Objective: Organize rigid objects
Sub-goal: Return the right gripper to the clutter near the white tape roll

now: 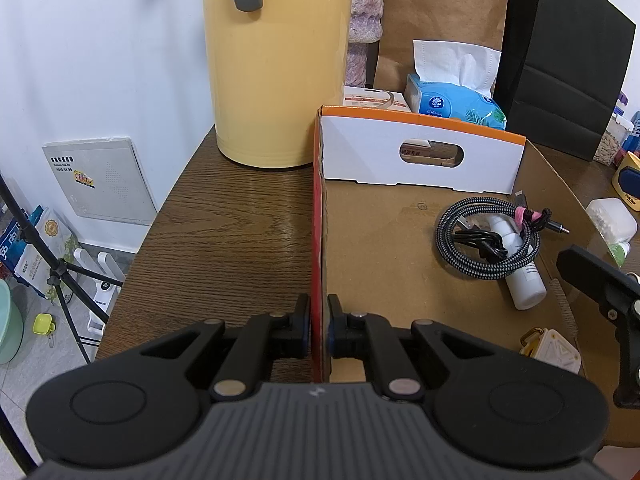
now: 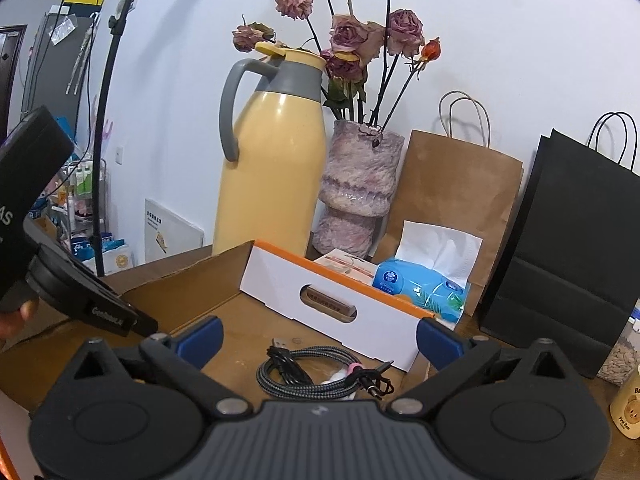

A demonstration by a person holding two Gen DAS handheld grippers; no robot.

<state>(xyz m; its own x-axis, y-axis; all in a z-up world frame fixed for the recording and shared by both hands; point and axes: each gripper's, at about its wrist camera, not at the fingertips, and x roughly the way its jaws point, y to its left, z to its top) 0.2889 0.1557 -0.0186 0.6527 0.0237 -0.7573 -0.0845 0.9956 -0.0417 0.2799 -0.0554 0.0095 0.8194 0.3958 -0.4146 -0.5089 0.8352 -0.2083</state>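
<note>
An open cardboard box [image 1: 400, 240] with an orange rim and a white end wall lies on the wooden table. My left gripper [image 1: 319, 314] is shut on the box's red left wall [image 1: 317, 200], one pad on each side. Inside the box lie a coiled braided cable [image 1: 445, 236] and a white bottle [image 1: 526, 288] under it. My right gripper [image 2: 318, 338] stands wide open just above the cable [image 2: 304, 372], blue pads apart, nothing between them. One right finger [image 1: 588, 270] shows at the left wrist view's right edge.
A tall yellow thermos jug [image 1: 276, 80] stands just behind the box's left corner, beside a vase of dried roses [image 2: 356, 184]. A tissue pack [image 1: 452, 104], a brown bag [image 2: 452, 184] and a black bag [image 1: 560, 80] line the back. The table edge [image 1: 152, 236] drops off left.
</note>
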